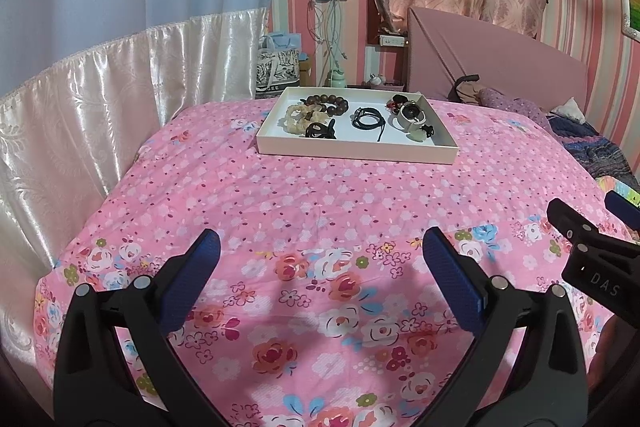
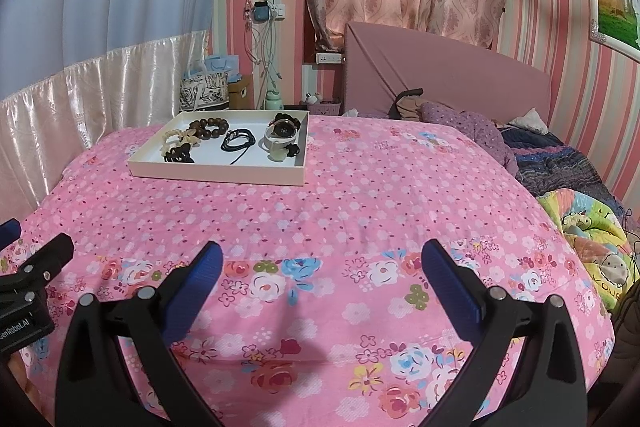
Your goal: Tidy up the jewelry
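The left tool stood wide open over the pink flowered bedspread, its two blue-padded fingers spread far apart with nothing between them and nothing touched. The right tool was spread just as wide and held nothing either; it hovered above the near part of the bed. Each tool showed at the edge of the other's view, so the two were side by side, near each other but apart.

The jewelry lay well ahead of both tools in a shallow white tray set on the far part of the bedspread. In its left part were a dark wooden bead bracelet, a pale bead bracelet just in front of it, and a small black piece at the near side. A coiled dark cord bracelet lay in the middle. In the right part lay a watch with a white strap, with small dark pieces beside it that were too small to tell.

Between the tools and the tray's near wall the bedspread was bare and flat. A shiny cream curtain ran along the bed's left edge. A pink headboard rose behind the tray to the right, and rumpled blankets crowded the right edge.
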Motion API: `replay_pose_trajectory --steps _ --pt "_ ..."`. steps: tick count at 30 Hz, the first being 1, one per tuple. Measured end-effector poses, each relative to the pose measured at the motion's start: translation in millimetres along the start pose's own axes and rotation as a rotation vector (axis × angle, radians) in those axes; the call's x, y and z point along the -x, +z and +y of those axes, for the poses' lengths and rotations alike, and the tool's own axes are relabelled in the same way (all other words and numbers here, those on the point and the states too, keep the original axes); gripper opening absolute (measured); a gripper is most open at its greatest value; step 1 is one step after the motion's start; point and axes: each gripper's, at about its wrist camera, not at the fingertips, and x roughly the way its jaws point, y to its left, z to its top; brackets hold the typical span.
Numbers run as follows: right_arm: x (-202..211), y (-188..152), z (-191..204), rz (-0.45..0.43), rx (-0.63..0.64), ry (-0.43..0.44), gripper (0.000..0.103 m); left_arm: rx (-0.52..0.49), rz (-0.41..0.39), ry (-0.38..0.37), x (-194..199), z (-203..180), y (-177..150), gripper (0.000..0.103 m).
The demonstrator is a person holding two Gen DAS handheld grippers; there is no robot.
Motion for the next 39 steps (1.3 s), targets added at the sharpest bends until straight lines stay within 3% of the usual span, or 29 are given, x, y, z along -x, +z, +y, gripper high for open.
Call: replay_pose_trajectory --steps 39 --pt "-4.2 -1.7 -3.4 0.004 -0.004 -0.005 0.099 0.000 0.004 -0.014 -1.1 -1.0 2.7 0.100"
